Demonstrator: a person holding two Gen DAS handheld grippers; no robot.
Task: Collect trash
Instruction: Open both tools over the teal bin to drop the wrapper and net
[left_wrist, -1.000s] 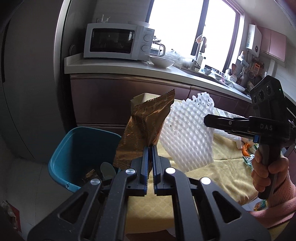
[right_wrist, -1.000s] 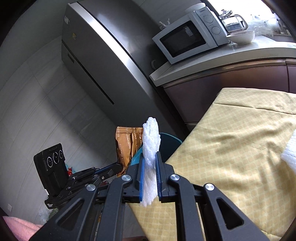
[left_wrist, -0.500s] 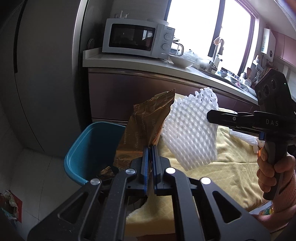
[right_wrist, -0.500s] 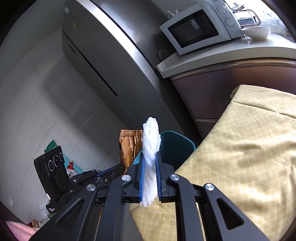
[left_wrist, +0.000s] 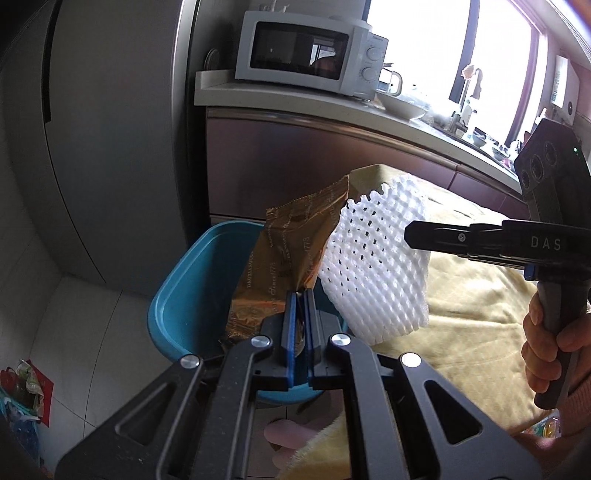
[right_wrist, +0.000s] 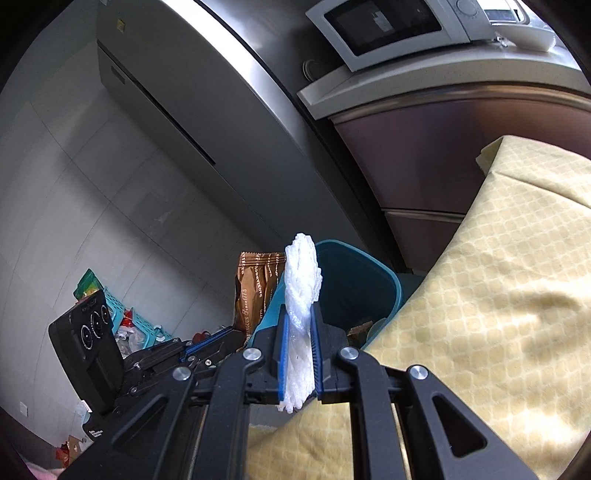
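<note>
Trash first: a crinkly brown-gold foil snack wrapper is clenched in the left claw, standing up from the pads right over the mouth of the round teal plastic bin. So that one's basically above the opening, with the near rim of the bin just under the claw.

The right claw is grasping a white foam mesh fruit sleeve, pinched flat between its blue pads. From the left wrist view the sleeve hangs beside the wrapper, the two nearly touching at the wrapper's right edge, and it sits over the line where the bin meets the table, lower corner over the cloth.

Edges: the bin sits on the floor tight against the corner of the table with the yellow patterned tablecloth. Behind it are the dark cabinet fronts under the kitchen counter with the white microwave, and the big grey fridge on the left. Open room is mostly the pale tiled floor left of the bin; on the right the cloth edge crowds it.

In the right wrist view there's some clutter and a light blue basket on the floor further left.
</note>
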